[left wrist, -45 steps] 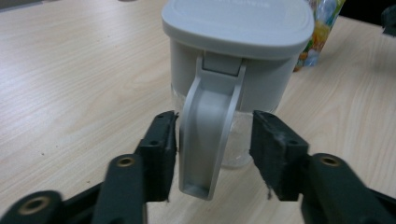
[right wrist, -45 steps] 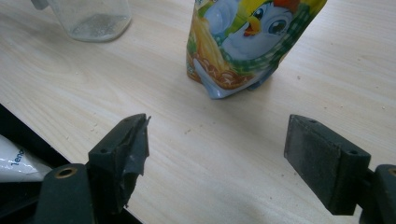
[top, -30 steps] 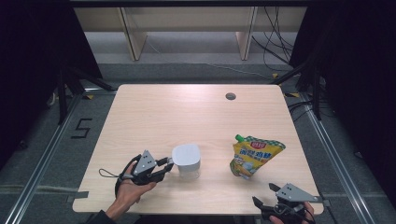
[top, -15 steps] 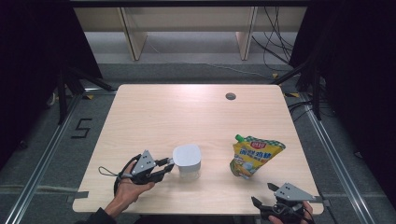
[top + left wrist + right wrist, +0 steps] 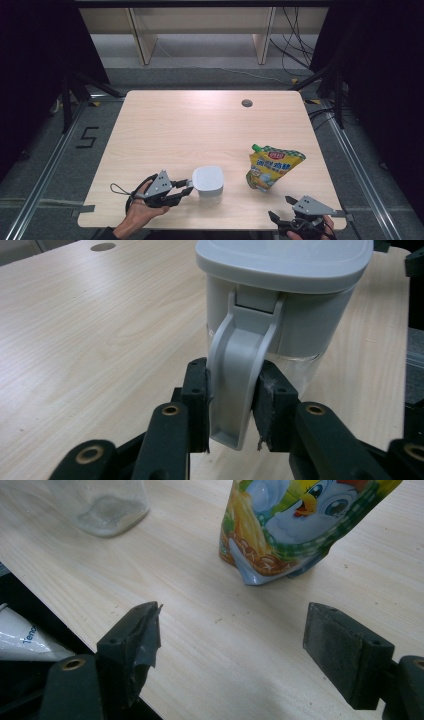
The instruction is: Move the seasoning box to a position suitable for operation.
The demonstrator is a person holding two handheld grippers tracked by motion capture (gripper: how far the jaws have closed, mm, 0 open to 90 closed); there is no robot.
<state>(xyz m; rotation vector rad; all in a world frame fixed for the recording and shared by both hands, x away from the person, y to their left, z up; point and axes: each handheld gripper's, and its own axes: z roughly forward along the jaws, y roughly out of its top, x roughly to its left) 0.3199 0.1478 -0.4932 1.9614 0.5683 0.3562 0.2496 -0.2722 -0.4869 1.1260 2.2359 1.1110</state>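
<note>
A clear container (image 5: 208, 182) with a grey lid (image 5: 285, 260) stands near the table's front edge, left of centre. My left gripper (image 5: 189, 189) comes at it from the left and is shut on its grey side handle (image 5: 240, 365), one pad pressed on each side. A yellow and green spouted pouch (image 5: 272, 167) stands leaning to the right of it. My right gripper (image 5: 280, 207) sits at the front right edge, open and holding nothing. In the right gripper view that gripper (image 5: 232, 635) faces the pouch (image 5: 300, 525), with the container's clear base (image 5: 100, 505) at upper left.
The wooden table (image 5: 190, 125) has a round cable hole (image 5: 246, 103) at the back right. Shelving and cables lie beyond the far edge, with dark curtains at both sides. A person's hands come in from the bottom.
The left gripper and the container have shifted a little toward the front edge and slightly right. The right gripper and the pouch have stayed put.
</note>
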